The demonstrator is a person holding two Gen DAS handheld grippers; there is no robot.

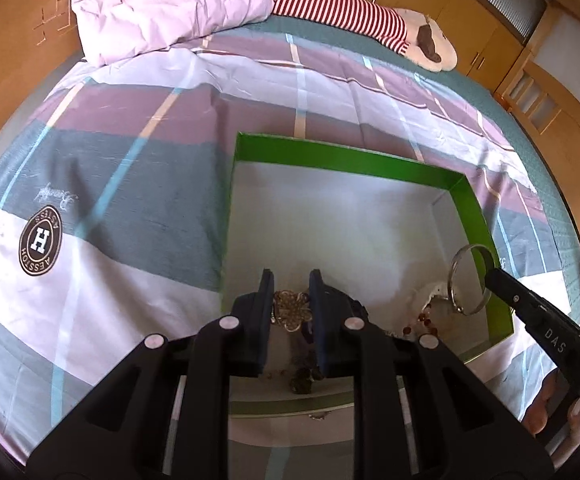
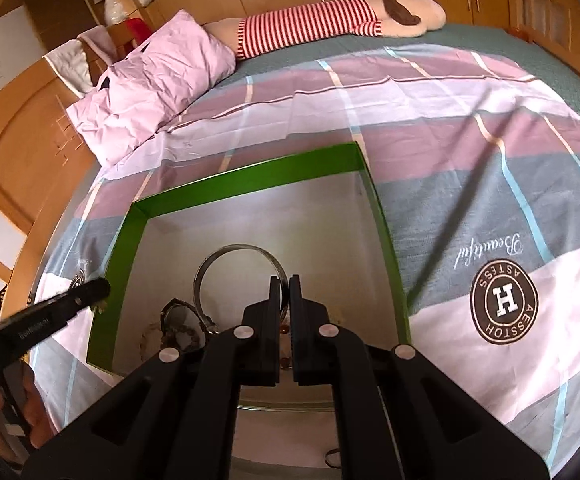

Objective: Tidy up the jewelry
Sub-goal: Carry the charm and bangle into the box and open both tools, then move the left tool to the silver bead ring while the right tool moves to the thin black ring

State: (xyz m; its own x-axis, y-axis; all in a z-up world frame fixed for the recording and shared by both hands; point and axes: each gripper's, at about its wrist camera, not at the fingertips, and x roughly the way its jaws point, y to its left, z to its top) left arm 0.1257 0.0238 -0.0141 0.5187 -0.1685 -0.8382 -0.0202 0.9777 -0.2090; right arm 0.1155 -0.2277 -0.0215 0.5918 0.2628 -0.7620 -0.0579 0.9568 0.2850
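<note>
A green box [image 1: 349, 156] with a white inside lies open on the bed. My left gripper [image 1: 291, 276] hangs over its near left part, shut on an ornate gold-coloured jewelry piece [image 1: 290, 310]; dark beads dangle below the fingers. My right gripper [image 2: 286, 280] is shut on the rim of a silver bangle [image 2: 238, 249], held over the box floor. In the left wrist view that bangle [image 1: 453, 280] shows by the box's right wall, at the right gripper [image 1: 493, 276]. The left gripper [image 2: 104, 284] shows above the box's [image 2: 250, 178] left wall. Red beads [image 1: 423, 322] lie in the box.
A dark round piece [image 2: 182, 322] and a white item [image 1: 429, 294] rest on the box floor. At the head of the bed lie a pink pillow [image 1: 162, 4] and a plush toy in red stripes [image 1: 341, 12]. The checked bedspread [image 1: 110, 184] surrounds the box. Wooden wardrobes stand behind.
</note>
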